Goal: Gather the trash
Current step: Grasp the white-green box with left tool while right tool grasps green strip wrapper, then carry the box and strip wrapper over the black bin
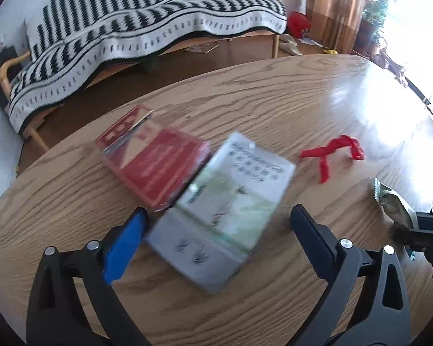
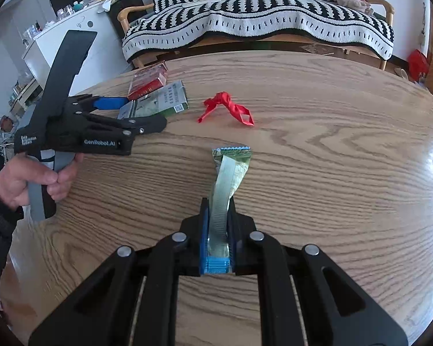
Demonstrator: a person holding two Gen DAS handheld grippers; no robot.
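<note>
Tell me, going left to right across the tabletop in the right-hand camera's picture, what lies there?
red box → grey-green box → red balloon scrap → green wrapper, clamped in the right gripper.

The left gripper (image 1: 216,225) hangs over the wooden tabletop (image 1: 274,101) with its jaws wide apart. Between them lies a blurred grey-green box (image 1: 225,204), touching neither jaw. A red box (image 1: 156,161) lies against its far left side. To the right, apart from both, lies a red scrap (image 1: 336,151). Beyond the tabletop stands a bench under a striped blanket (image 1: 147,26).
</note>
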